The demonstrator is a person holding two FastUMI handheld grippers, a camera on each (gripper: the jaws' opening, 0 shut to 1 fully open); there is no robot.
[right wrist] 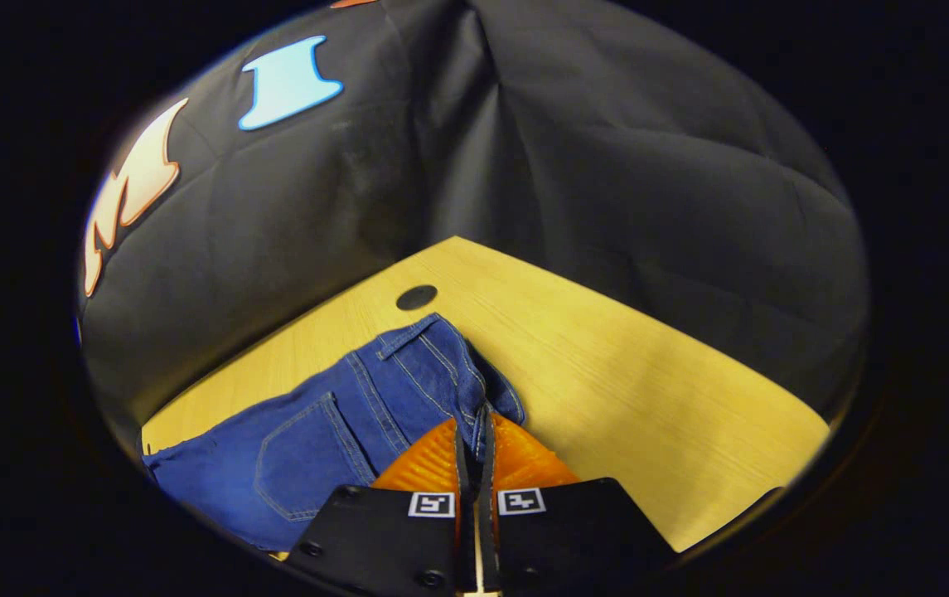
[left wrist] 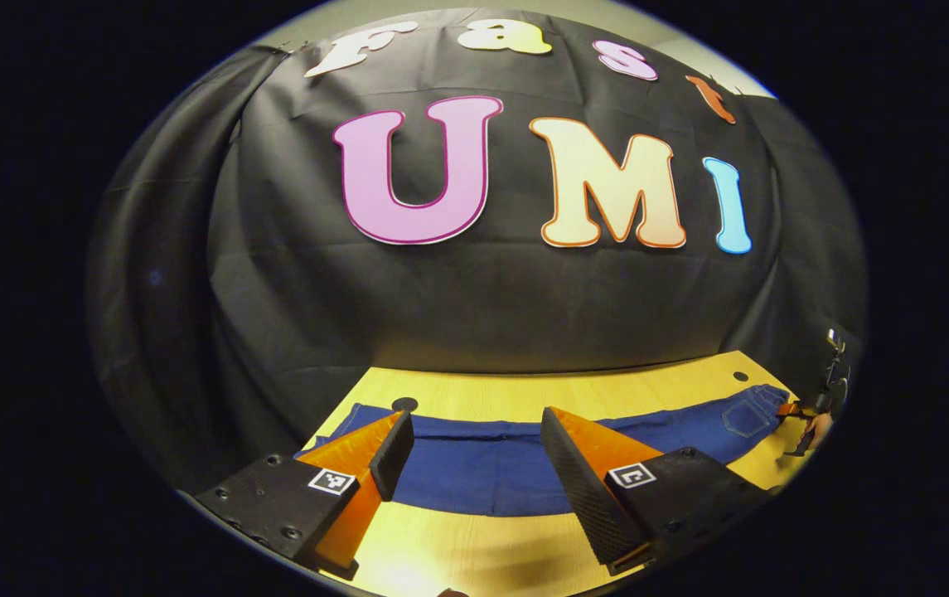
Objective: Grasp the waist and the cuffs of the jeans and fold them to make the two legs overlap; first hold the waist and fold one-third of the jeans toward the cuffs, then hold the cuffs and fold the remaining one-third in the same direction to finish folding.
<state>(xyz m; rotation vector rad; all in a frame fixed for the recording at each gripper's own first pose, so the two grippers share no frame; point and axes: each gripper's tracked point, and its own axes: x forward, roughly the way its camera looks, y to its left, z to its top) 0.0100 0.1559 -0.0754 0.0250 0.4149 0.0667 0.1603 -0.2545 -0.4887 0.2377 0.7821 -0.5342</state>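
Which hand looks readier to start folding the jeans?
The right: its tool is shut on the blue denim jeans at the waist. The left tool hangs open above the legs.

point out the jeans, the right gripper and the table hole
jeans (right wrist: pixel 308 448), right gripper view, back pocket panel
right gripper (right wrist: pixel 474 431), right gripper view, fingertips pinching the waistband
table hole (right wrist: pixel 417 297), right gripper view, centre of the dark round hole

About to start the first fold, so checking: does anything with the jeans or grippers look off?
Nothing damaged. The jeans lie flat on the table, bunched slightly at the waist where the right gripper pinches it. The left gripper hangs open above the legs, holding nothing.
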